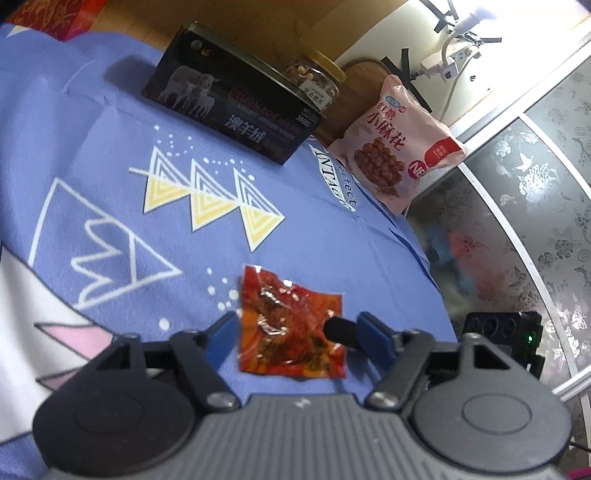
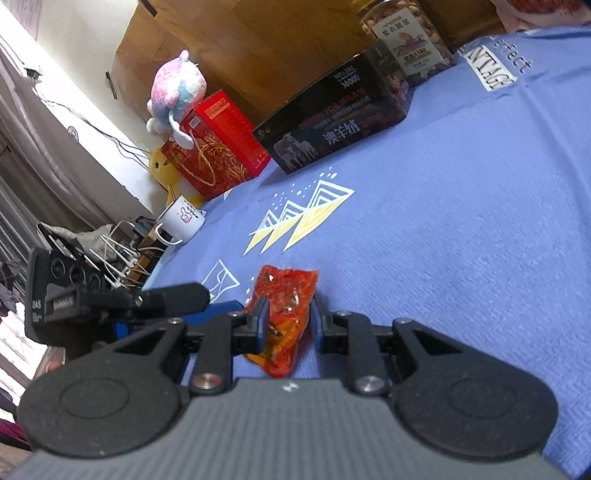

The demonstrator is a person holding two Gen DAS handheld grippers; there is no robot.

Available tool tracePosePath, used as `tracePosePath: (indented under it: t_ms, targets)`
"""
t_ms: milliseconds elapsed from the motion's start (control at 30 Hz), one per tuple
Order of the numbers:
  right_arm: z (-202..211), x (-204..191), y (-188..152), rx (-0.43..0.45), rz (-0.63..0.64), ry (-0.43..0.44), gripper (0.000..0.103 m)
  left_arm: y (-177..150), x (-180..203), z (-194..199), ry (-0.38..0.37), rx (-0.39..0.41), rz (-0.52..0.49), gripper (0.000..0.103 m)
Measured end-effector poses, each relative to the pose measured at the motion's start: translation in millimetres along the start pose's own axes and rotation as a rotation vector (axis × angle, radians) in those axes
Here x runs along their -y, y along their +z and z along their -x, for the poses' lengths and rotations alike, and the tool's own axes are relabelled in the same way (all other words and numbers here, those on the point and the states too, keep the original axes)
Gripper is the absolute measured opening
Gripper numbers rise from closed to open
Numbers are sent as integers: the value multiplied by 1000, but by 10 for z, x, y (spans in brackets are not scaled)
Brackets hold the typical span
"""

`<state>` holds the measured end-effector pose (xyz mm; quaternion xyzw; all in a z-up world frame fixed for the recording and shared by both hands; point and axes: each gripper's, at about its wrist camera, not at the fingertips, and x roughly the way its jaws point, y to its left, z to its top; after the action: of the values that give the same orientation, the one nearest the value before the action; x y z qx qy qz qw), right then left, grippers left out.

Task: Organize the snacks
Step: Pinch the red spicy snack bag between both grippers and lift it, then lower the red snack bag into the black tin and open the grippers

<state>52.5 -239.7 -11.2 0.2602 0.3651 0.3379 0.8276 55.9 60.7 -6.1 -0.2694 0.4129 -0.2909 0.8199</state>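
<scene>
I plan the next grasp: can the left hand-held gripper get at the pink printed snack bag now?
Probably yes: bare blue cloth lies before the pink printed snack bag, though the red foil packet sits between its fingers.

You can read "澳羊绒" and "38000" on the black box (image 2: 332, 122), "红糖 小麻花" on the pink snack bag (image 1: 395, 140), "perfect" and part of "VINTAGE" on the blue cloth (image 2: 495, 70), "紫衣腰果" on your nut jar (image 2: 406, 33), "DAS" on the black device (image 2: 48, 295).
</scene>
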Motion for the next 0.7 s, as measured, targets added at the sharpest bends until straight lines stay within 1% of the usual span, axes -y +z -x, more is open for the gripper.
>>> tracePosePath:
  t_ms: [33,100,167,233,300,367,533,600,700]
  targets:
    - [7,6,-3,1,-5,2,26,-8,-12,7,3,2,6,57]
    - [17,9,-6,3,-8,3,26,-20,-39,21,15,6,16,42]
    - [23,4,-14,6,-5,0,26,-32,-80,35,14,3,37,35]
    - [29,-8,-24,10,-1,-4,26,-52,-110,38,-9,-6,62,35]
    - [33,-8,-27,11,-3,-7,26,-79,-129,29,-50,-22,86,35]
    - [48,-31,-30,3,-1,-15,26,-112,-112,18,-64,-32,84,35]
    - [48,-174,-41,-4,50,-51,26,-107,-39,40,-53,-29,61,34]
    - [38,-222,5,6,70,-53,25,-48,-24,71,-48,-17,58,34]
    - [-12,-302,149,24,97,-49,25,129,28,129,-28,9,25,34]
